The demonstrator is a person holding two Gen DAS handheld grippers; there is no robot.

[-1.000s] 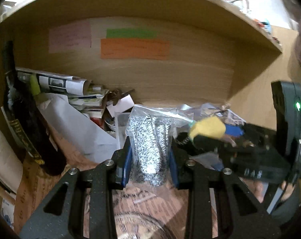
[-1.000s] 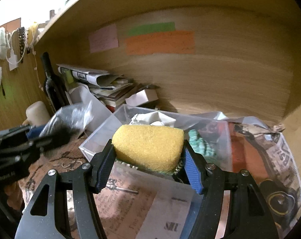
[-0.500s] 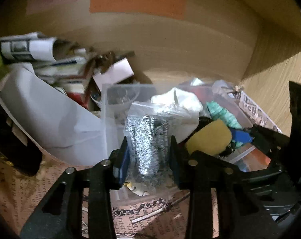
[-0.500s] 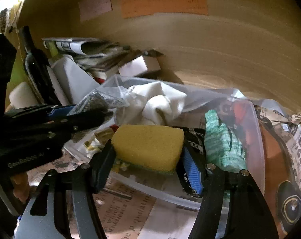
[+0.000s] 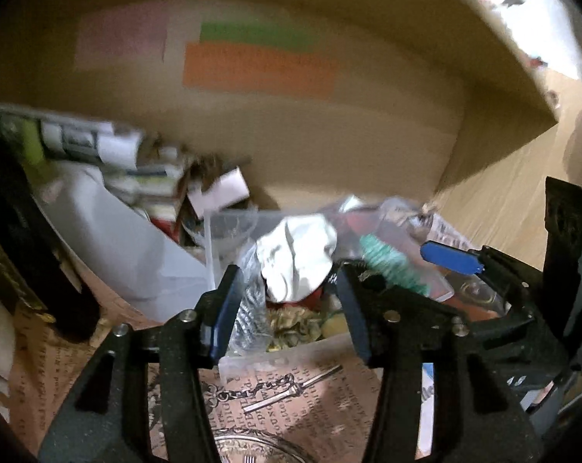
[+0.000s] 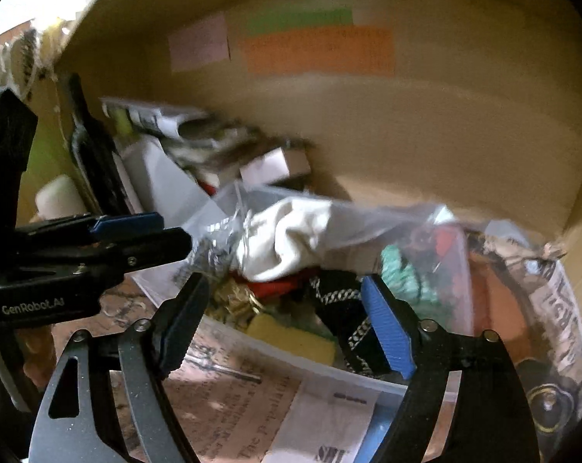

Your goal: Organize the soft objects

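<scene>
A clear plastic bin holds soft things: a white cloth, a teal knit piece, a yellow sponge, and a bagged black-and-white speckled item at its left end. My left gripper is open and empty just above the bin's near edge; it also shows in the right wrist view. My right gripper is open and empty over the sponge; it also shows in the left wrist view.
The bin sits in a wooden shelf nook on newspaper. A dark bottle, rolled papers and a white sheet crowd the left. Coloured notes are stuck on the back wall. A glass dish lies near the front.
Both grippers have opened. The bagged speckled item and the yellow sponge have dropped into the bin. Both grippers have pulled back and tilted up a little.
</scene>
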